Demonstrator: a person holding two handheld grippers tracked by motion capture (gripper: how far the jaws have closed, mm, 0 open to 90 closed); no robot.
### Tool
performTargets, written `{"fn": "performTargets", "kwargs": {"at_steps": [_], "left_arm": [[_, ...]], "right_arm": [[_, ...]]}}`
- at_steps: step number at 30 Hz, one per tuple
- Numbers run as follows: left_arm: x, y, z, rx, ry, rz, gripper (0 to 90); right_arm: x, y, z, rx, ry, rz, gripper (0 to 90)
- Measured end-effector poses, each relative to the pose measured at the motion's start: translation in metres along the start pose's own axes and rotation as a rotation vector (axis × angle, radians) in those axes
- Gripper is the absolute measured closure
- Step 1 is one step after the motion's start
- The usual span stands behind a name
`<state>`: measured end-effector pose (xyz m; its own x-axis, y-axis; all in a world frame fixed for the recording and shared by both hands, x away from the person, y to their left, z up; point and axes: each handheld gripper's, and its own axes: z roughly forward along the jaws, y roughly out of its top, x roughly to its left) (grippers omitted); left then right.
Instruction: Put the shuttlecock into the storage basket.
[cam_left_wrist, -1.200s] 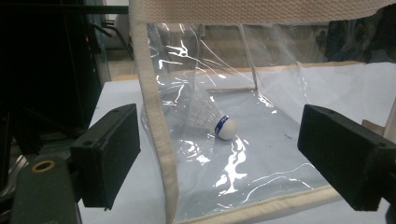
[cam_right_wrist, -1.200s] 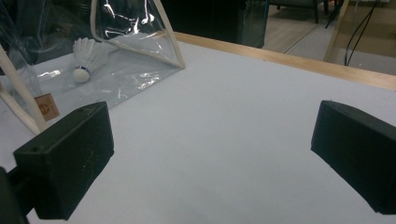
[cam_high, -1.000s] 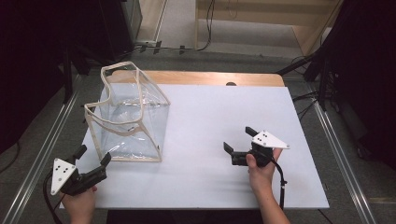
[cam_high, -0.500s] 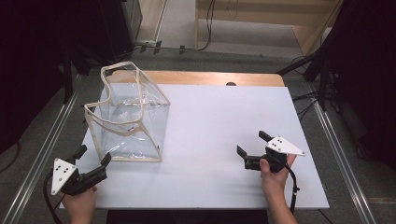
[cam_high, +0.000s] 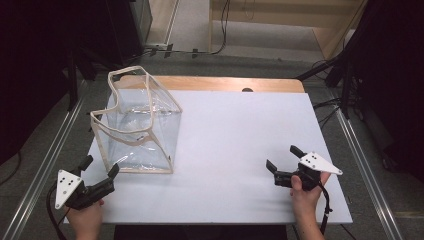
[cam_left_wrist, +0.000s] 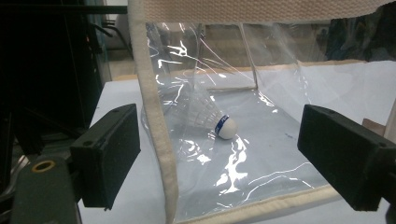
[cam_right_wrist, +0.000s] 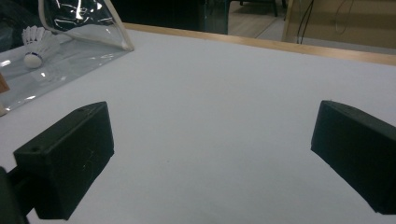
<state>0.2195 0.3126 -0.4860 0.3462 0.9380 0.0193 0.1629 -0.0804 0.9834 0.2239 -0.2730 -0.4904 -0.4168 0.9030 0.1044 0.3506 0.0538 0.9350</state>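
A clear plastic bag (cam_high: 137, 127) with cream trim stands upright on the left of the white table (cam_high: 235, 130). In the left gripper view a white shuttlecock (cam_left_wrist: 219, 123) with a blue band lies inside the bag (cam_left_wrist: 154, 116) on its floor. My left gripper (cam_high: 101, 166) is open at the near left corner, just in front of the bag and apart from it, its jaws (cam_left_wrist: 224, 158) facing the bag's near wall. My right gripper (cam_high: 282, 157) is open and empty over the near right of the table. From it, the bag (cam_right_wrist: 88, 18) and shuttlecock (cam_right_wrist: 35, 51) appear far off.
A wooden strip (cam_high: 220, 84) runs along the table's far edge, with a small dark spot (cam_high: 246, 90) on it. Metal rails (cam_high: 360, 150) flank both sides. The white surface stretches bare between bag and right gripper.
My right gripper has drawn back toward the near right edge of the table, staying open. The left gripper and the bag have not moved.
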Motion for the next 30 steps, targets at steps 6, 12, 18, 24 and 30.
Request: {"fn": "performTargets", "kwargs": {"at_steps": [6, 12, 18, 24, 30], "left_arm": [[0.0, 0.0, 0.0, -0.002, 0.002, -0.002, 13.7], [0.001, 0.0, 0.0, -0.005, 0.001, -0.01, 13.7], [0.001, 0.0, 0.0, -0.004, 0.001, -0.007, 13.7], [0.0, 0.0, 0.0, -0.004, 0.001, -0.005, 13.7], [0.0, 0.0, 0.0, -0.004, 0.001, -0.006, 13.7]], "right_arm": [[-0.01, -0.006, -0.009, 0.0, -0.018, 0.017, 0.0], [-0.022, -0.013, -0.019, -0.009, -0.019, 0.024, 0.0], [-0.033, -0.018, -0.029, -0.021, -0.044, 0.04, 0.0], [-0.045, -0.022, -0.039, -0.037, -0.062, 0.047, 0.0], [-0.054, -0.026, -0.049, -0.042, -0.081, 0.056, 0.0]]}}
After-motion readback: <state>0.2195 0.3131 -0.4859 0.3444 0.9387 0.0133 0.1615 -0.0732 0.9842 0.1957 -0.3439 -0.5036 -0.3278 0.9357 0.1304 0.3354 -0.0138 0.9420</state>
